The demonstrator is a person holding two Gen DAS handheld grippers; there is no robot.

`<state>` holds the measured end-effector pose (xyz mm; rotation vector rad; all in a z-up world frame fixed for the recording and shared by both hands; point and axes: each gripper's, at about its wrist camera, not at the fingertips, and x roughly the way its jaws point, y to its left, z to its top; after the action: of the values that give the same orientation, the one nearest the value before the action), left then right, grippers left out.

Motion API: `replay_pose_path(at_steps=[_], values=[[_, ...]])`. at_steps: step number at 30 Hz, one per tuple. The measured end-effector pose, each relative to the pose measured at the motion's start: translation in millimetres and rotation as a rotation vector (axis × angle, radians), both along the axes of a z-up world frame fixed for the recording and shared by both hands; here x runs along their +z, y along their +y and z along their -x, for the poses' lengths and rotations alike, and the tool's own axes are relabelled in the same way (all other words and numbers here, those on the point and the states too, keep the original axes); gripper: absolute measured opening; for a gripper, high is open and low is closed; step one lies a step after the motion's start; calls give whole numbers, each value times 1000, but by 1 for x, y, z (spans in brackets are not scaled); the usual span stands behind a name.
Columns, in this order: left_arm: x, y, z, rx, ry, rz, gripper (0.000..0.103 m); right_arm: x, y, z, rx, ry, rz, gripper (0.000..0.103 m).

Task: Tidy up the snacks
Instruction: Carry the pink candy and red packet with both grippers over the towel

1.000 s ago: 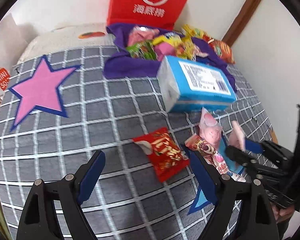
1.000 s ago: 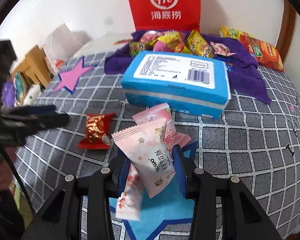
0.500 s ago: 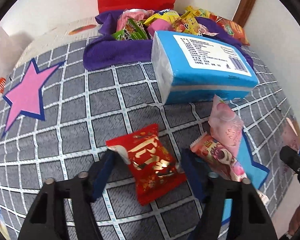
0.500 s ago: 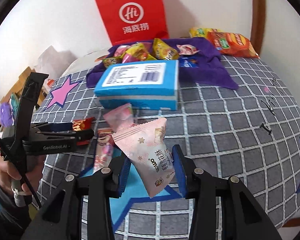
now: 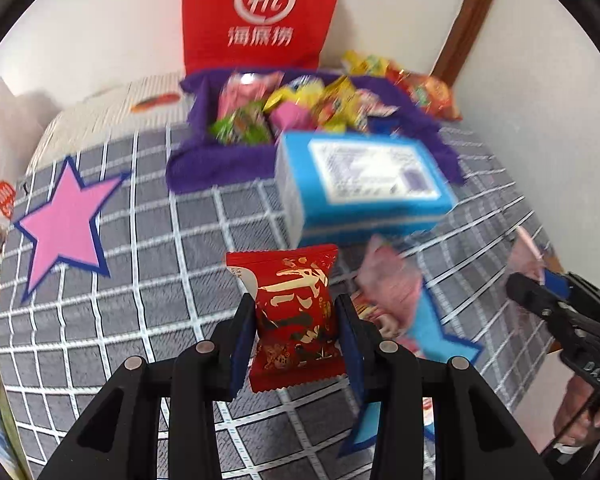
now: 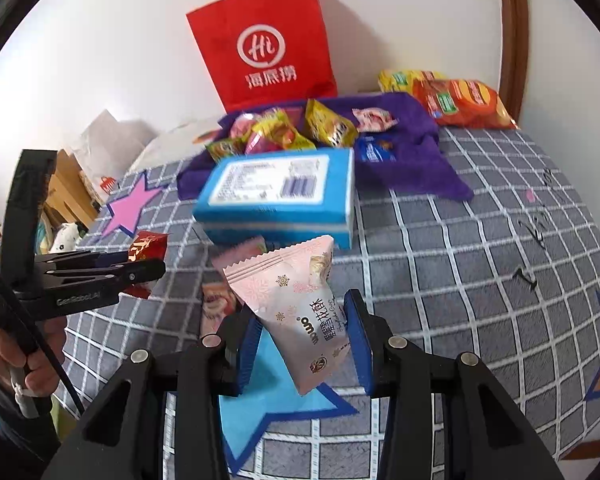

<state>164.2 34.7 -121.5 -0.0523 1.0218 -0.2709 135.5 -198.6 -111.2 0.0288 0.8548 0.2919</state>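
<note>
Both sets of my fingers are clamping snacks: left gripper (image 5: 296, 322), jaws just closing, red packet (image 5: 296, 320); right gripper (image 6: 302, 334), pink packet (image 6: 300, 304).

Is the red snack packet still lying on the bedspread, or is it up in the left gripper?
Up in the gripper. The left gripper, whose jaws have just been closing, clamps the red snack packet by its sides, clear of the checked bedspread.

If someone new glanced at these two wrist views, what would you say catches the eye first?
Probably the two held snacks: the left gripper, whose jaws have just been closing, clamps a red packet, and the right gripper clamps a pale pink packet. Behind them a blue box lies on the checked cover, with a red paper bag against the wall.
</note>
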Motion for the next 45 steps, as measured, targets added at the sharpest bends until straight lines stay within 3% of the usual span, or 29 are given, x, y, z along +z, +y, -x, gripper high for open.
replay_pose_path(at_steps=[8, 28, 45], values=[[33, -14, -14, -56, -45, 75, 37, 30, 8, -16, 20, -33, -53, 40], [90, -22, -102, -44, -148, 65, 37, 101, 7, -122, 10, -135, -26, 40], [80, -21, -168, -3, -133, 54, 37, 100, -9, -200, -23, -130, -44, 40]])
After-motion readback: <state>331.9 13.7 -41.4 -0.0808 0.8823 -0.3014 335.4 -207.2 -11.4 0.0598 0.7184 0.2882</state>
